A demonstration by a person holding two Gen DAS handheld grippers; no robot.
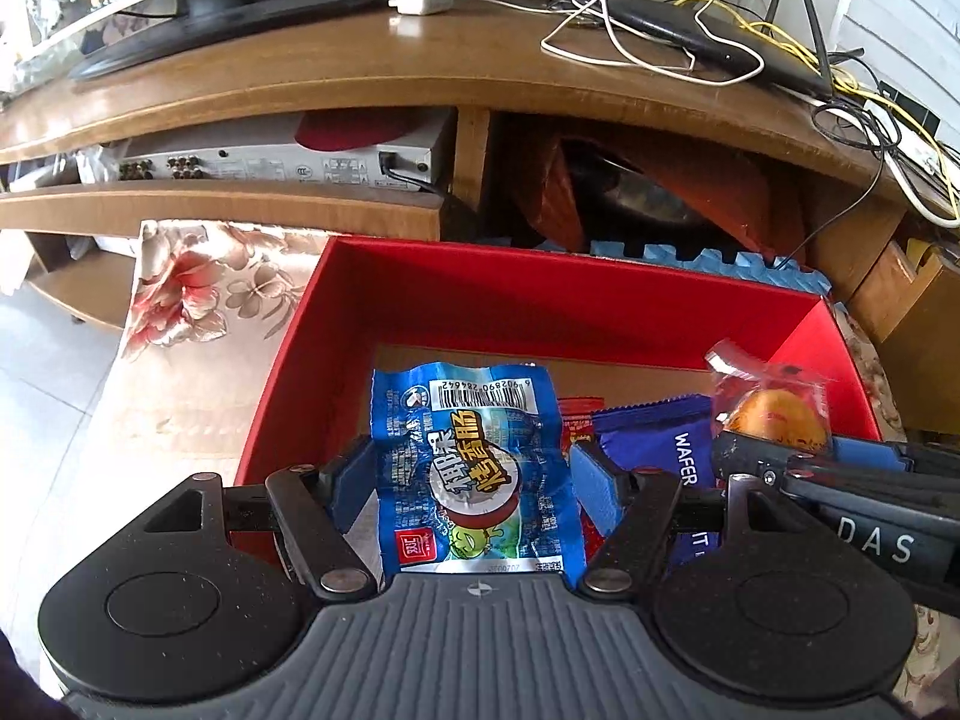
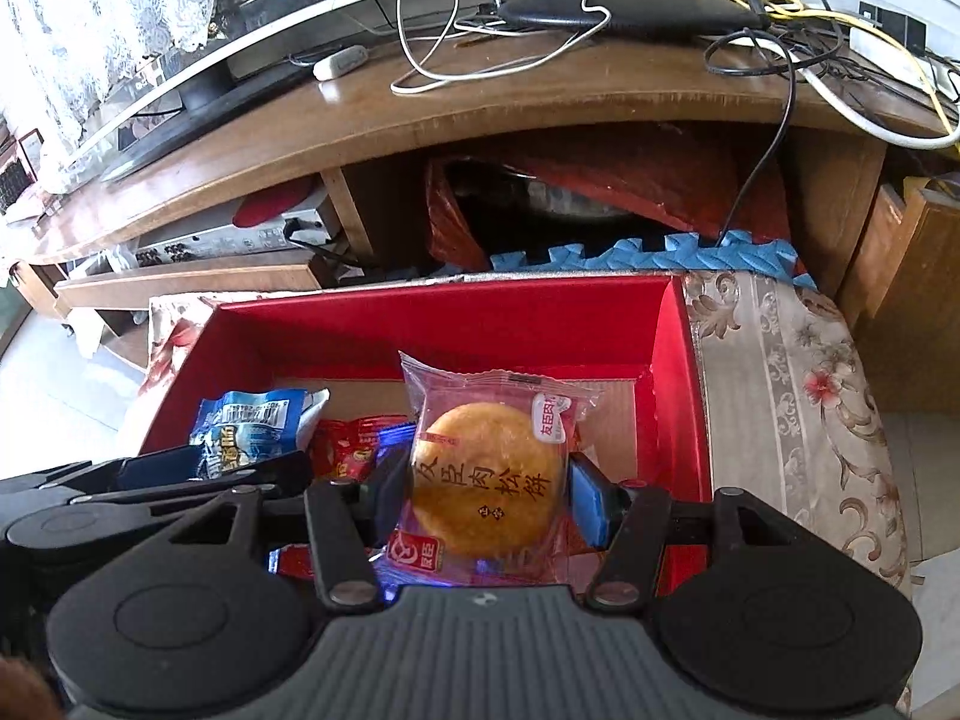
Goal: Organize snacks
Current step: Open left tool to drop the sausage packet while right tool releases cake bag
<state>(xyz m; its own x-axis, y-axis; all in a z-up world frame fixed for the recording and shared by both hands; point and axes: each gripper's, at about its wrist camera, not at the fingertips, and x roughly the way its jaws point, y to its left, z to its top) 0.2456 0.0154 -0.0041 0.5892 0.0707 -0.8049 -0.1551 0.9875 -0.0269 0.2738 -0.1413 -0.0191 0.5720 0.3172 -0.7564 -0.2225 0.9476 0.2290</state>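
Hovering over a red box (image 1: 540, 306), a blue sausage packet (image 1: 474, 474) is pinched between the pads of the left hand-held gripper (image 1: 474, 492). Beside it, a clear-wrapped round pastry (image 2: 489, 486) is clamped in the right hand-held gripper (image 2: 489, 498).

"WAFER" on purple wrapper (image 1: 654, 438), "DAS" on right hand-held gripper (image 1: 774, 456), barcode 6902890284642 on blue packet (image 1: 474, 468)

Router (image 1: 708, 39), white cable (image 2: 432, 69) on wooden stand (image 1: 360, 78).
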